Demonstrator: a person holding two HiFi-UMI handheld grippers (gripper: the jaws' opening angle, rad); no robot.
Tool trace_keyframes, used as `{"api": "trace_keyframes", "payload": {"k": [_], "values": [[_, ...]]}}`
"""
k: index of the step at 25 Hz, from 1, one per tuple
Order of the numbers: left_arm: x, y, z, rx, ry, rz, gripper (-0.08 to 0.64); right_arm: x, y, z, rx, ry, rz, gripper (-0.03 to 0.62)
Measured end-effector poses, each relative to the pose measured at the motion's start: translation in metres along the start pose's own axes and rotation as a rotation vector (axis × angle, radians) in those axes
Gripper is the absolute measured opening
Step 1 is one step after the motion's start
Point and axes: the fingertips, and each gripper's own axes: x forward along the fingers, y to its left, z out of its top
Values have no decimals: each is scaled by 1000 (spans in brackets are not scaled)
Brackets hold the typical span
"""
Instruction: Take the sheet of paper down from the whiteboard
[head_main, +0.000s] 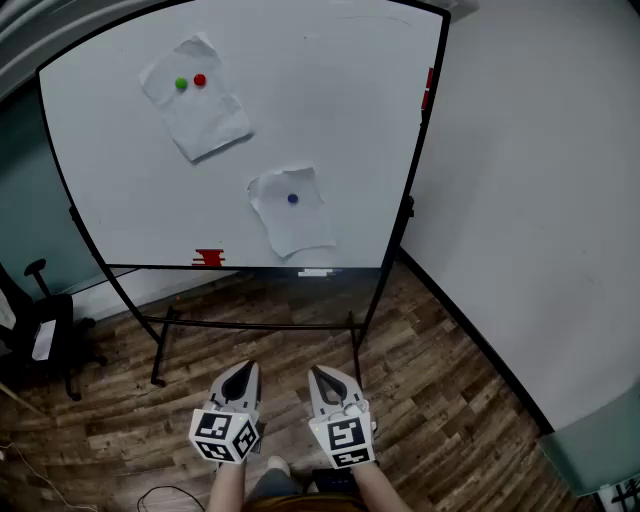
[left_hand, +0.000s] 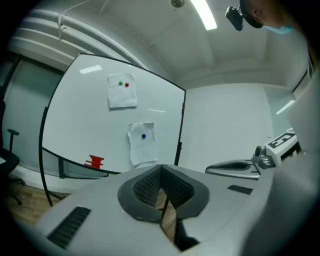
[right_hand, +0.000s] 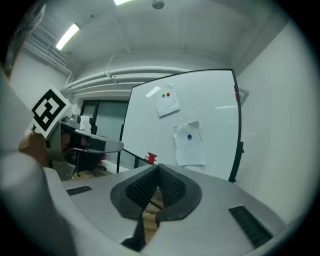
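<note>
Paper: two crumpled white sheets are hanging on the board. The upper white paper sheet (head_main: 195, 100) is sitting toward the top left, and the lower white paper sheet (head_main: 292, 210) is sitting near the middle, just above the bottom rail. The task is not saying which one, so you are choosing; the lower one is hanging nearer your grippers.
Magnets: a small round blue magnet (head_main: 293, 199) is pinning the lower sheet near its top. A round green magnet (head_main: 181, 84) and a round red magnet (head_main: 200, 80), side by side, are pinning the upper one.
Board: the large white whiteboard on a black stand (head_main: 330, 120) is standing beside the pale wall (head_main: 540, 200), over the wooden plank floor (head_main: 430, 400).
Step in hand: as I judge it, you are facing the board with the reach not yet begun.
Doing it well: be opening the jaws before you arrive. Be aiming for a free lower corner, well away from the magnet, and pinching paper only. Be sliding the sheet down out from under the magnet slowly, since thin paper is likely to tear if jerked.
Left gripper: the grey two-jaw left gripper (head_main: 240, 369) is clenched, its ribbed pads meeting with nothing between them.
Right gripper: the grey two-jaw right gripper (head_main: 320, 372) is likewise clenched and carrying nothing.
Pose: you are holding both hands low and close to your body, side by side, tips pointing toward the board's foot, well apart from either sheet.
</note>
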Motion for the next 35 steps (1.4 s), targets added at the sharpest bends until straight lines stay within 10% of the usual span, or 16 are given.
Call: {"api": "trace_keyframes", "payload": {"k": [18, 23, 35], "values": [[-23, -12, -1, -105, -57, 1, 26, -21, 9, -6, -17, 37, 1, 14], [-11, -12, 5, -105, -73, -25, 149, -11, -2, -3, 11, 15, -13, 129], [114, 48, 16, -142, -79, -36, 149, 99, -70, 6, -26, -22, -68, 129]]}}
